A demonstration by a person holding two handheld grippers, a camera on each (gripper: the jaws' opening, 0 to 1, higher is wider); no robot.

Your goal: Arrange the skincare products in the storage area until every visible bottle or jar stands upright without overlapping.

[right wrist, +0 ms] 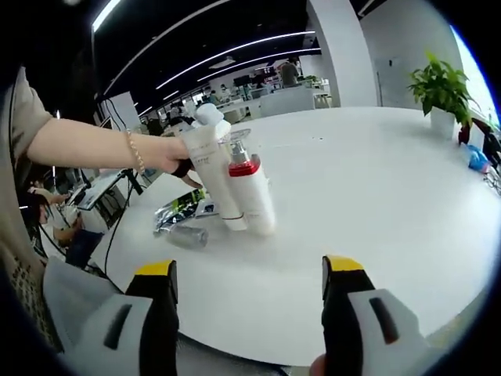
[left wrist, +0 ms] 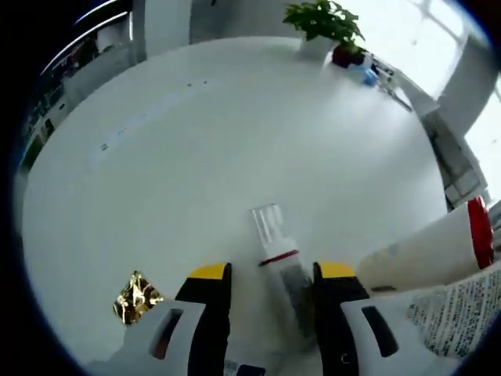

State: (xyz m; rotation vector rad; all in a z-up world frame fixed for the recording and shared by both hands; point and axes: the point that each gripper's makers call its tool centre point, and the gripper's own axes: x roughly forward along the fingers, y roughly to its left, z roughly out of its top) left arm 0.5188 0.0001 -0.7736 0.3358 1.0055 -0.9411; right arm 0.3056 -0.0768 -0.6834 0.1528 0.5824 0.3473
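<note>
Between the spread yellow-tipped jaws of the left gripper [left wrist: 272,283] lies a slim clear tube with a red band and transparent cap [left wrist: 280,266], flat on the round white table [left wrist: 196,141], its long axis running along the jaws, cap pointing away. Nothing is clamped; whether the jaws touch it I cannot tell. To my judgement this gripper is much the nearer and only needs to close, then tip the tube upright. Just right of it a white bottle with a red collar [left wrist: 438,247] leans close and could be knocked; a crumpled gold foil scrap [left wrist: 136,298] sits left. The right gripper [right wrist: 249,278] hangs open and empty, well apart from two standing white bottles [right wrist: 231,184] and a silvery tube lying down [right wrist: 186,233]
</note>
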